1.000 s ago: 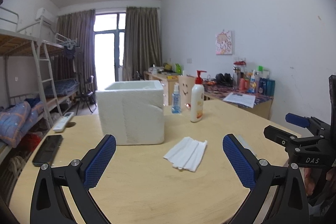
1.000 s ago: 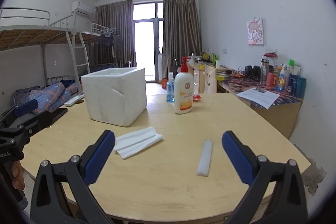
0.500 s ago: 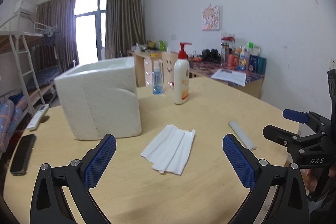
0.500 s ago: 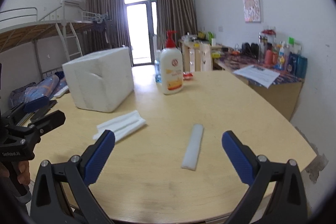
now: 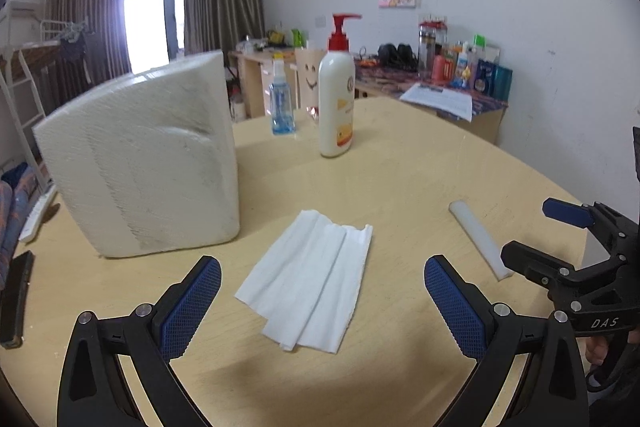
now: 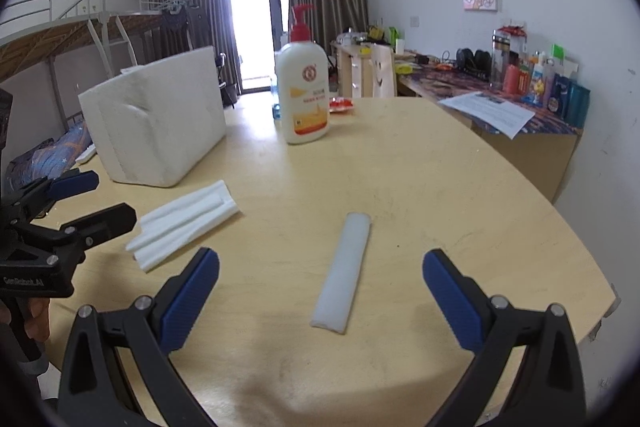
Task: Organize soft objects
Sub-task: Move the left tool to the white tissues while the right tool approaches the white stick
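A folded white tissue point(image 5: 310, 277) lies flat on the round wooden table point(image 5: 400, 179), right in front of my open left gripper point(image 5: 322, 307), between its blue pads. A white foam strip point(image 6: 343, 269) lies lengthwise ahead of my open right gripper point(image 6: 320, 301), nothing held. The tissue point(image 6: 186, 223) shows to the left in the right wrist view, and the strip point(image 5: 478, 239) to the right in the left wrist view. A white foam box point(image 5: 144, 163) stands upright behind the tissue; its inside is hidden.
A lotion pump bottle point(image 5: 337, 95) and a small blue spray bottle point(image 5: 282, 103) stand behind the box. A remote and a black phone point(image 5: 14, 297) lie at the table's left edge. The table's right edge point(image 6: 576, 255) drops off near the strip. A cluttered desk lines the wall.
Both grippers have dropped lower and moved forward over the table; the tissue and the strip now loom larger, each between its gripper's fingers. Both stay open. Nothing on the table has moved.
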`<state>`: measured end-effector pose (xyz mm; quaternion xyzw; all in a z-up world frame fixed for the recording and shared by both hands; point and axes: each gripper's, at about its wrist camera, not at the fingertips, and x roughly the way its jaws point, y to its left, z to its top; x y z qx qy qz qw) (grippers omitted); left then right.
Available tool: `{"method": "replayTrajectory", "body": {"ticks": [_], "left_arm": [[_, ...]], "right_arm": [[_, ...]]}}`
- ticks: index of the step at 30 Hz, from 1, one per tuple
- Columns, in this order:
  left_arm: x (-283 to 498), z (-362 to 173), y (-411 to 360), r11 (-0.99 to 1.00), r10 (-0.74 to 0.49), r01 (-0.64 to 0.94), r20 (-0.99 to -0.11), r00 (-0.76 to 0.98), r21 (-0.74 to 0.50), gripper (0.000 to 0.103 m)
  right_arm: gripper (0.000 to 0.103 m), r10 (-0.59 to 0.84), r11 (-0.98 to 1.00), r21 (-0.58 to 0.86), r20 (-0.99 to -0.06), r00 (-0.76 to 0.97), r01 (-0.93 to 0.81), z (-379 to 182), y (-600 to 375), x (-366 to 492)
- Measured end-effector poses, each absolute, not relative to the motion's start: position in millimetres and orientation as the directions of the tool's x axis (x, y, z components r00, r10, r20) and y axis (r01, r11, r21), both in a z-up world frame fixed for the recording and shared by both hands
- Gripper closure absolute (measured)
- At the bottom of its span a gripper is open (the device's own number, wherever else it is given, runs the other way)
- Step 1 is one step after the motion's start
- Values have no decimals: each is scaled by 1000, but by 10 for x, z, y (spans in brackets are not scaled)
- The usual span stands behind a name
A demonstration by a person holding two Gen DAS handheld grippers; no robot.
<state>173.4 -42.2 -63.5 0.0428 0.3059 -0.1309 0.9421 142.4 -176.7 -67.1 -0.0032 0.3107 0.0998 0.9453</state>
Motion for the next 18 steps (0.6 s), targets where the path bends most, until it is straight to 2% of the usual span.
{"method": "replayTrajectory", "body": {"ticks": [10, 18], "left_arm": [[2090, -845, -435, 963, -212, 270, -695, 687, -28, 14], [2271, -968, -428, 968, -183, 251, -736, 652, -18, 24]], "right_arm": [[0, 195, 978, 67, -638, 745, -199, -776, -1767, 1586], [0, 188, 979, 64, -657, 730, -195, -812, -1771, 1673]]}}
